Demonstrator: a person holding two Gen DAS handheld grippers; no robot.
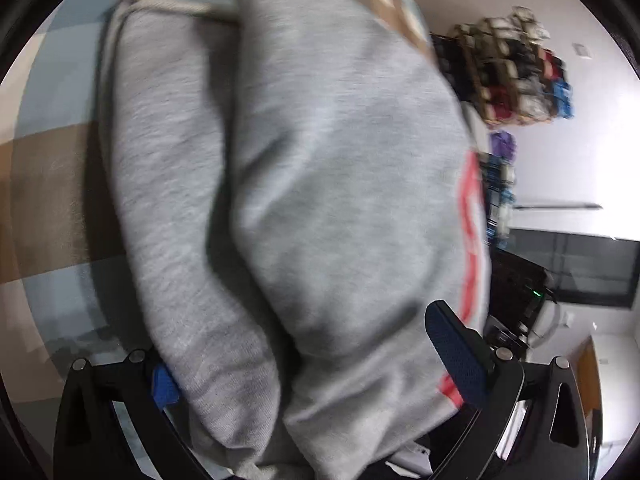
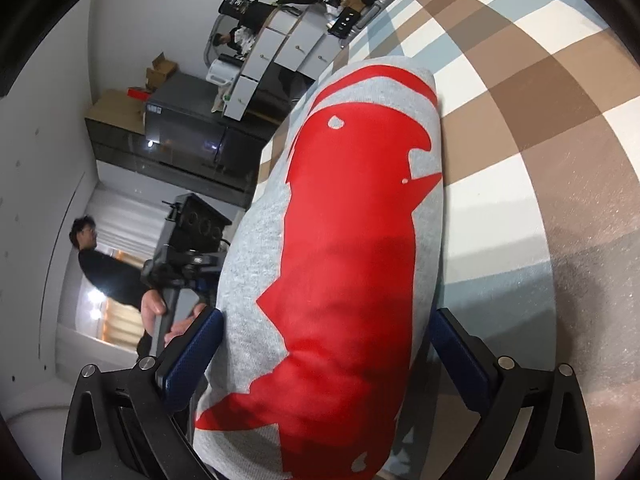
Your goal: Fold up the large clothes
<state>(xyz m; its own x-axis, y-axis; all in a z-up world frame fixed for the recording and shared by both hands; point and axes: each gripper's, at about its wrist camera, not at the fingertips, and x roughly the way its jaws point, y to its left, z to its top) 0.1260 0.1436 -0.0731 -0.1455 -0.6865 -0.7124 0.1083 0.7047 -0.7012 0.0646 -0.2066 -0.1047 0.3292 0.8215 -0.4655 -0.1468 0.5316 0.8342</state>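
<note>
A folded grey sweatshirt (image 1: 320, 168) with a big red print (image 2: 352, 240) lies as a thick bundle on a checked brown, blue and white cover (image 2: 540, 128). My left gripper (image 1: 310, 372) stands wide open with the near end of the bundle between its blue pads (image 1: 456, 356); the other pad is half hidden by cloth. My right gripper (image 2: 326, 356) also straddles the bundle, and both its pads (image 2: 192, 360) touch the cloth at its sides. In the right wrist view a hand (image 2: 154, 308) holds the left gripper beyond the bundle's left side.
The checked cover (image 1: 52, 184) spreads to the left of the bundle. A rack of shoes (image 1: 516, 76) and a dark cabinet (image 1: 592, 268) stand by the white wall. A person in black (image 2: 104, 264), white drawers (image 2: 280, 52) and boxes (image 2: 160, 72) are in the background.
</note>
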